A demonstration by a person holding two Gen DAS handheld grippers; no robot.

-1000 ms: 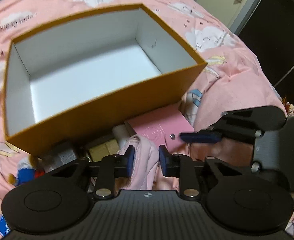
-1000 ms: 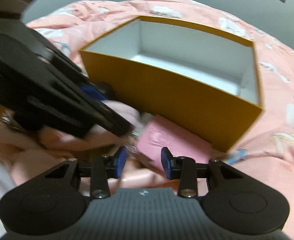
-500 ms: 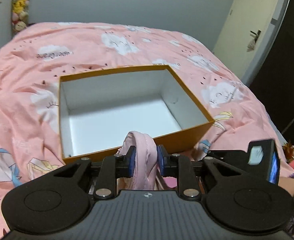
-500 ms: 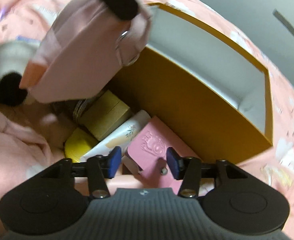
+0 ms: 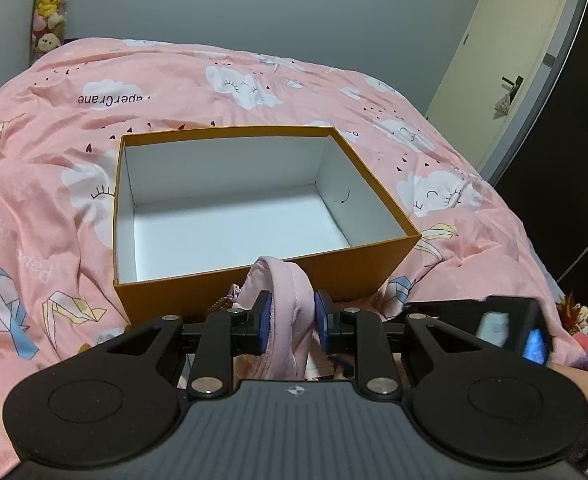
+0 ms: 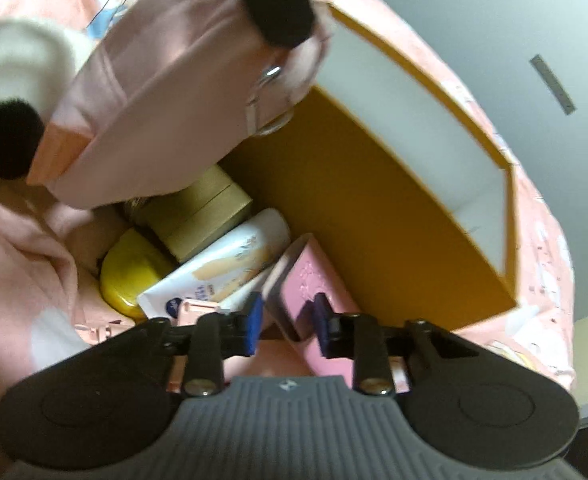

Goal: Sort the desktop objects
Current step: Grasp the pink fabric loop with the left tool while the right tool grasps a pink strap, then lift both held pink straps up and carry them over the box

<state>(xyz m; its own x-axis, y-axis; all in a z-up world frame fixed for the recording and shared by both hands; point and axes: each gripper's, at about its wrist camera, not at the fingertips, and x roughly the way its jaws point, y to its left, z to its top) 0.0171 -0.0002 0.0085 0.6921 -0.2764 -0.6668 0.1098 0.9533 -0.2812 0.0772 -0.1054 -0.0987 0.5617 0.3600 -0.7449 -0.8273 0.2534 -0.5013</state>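
Cream tube (image 6: 222, 264) beside pink case (image 6: 314, 300) (touching)

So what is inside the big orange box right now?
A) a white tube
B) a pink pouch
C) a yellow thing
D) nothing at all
D: in the left wrist view the orange box shows only its bare white floor and walls, while the pink pouch is held outside its near wall in the left gripper.
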